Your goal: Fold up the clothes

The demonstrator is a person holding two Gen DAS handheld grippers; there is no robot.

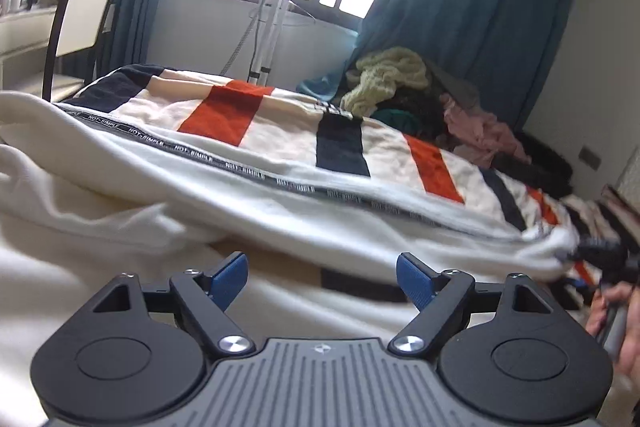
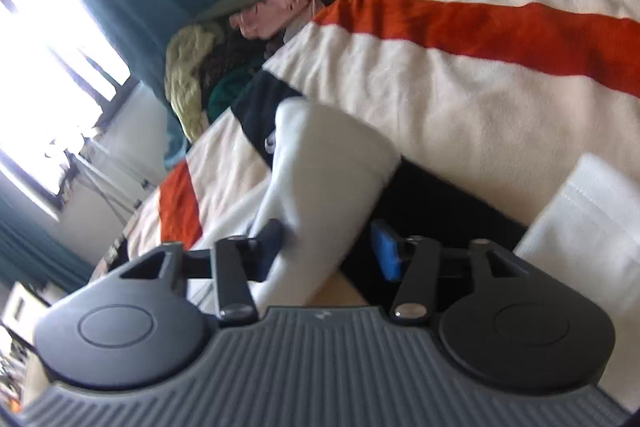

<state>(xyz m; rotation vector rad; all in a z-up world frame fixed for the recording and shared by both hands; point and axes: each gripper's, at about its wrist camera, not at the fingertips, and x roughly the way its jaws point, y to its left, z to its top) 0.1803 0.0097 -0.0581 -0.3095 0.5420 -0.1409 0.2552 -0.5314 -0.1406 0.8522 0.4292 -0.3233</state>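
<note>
White sweatshirt [image 1: 248, 195] lies stretched across the striped bed [image 1: 236, 107], long axis side to side. Left gripper [image 1: 322, 281] hovers before it, fingers apart and empty (nothing between them). Right gripper [image 2: 328, 247] brackets its end; whether clamped, I cannot tell.

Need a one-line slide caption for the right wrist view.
Right gripper straddles a white garment's folded edge on a cream blanket with orange and navy stripes.

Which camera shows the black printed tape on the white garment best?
The left wrist view: the tape runs sharp and readable across the white garment. The right wrist view shows only a white fold, no lettering.
</note>
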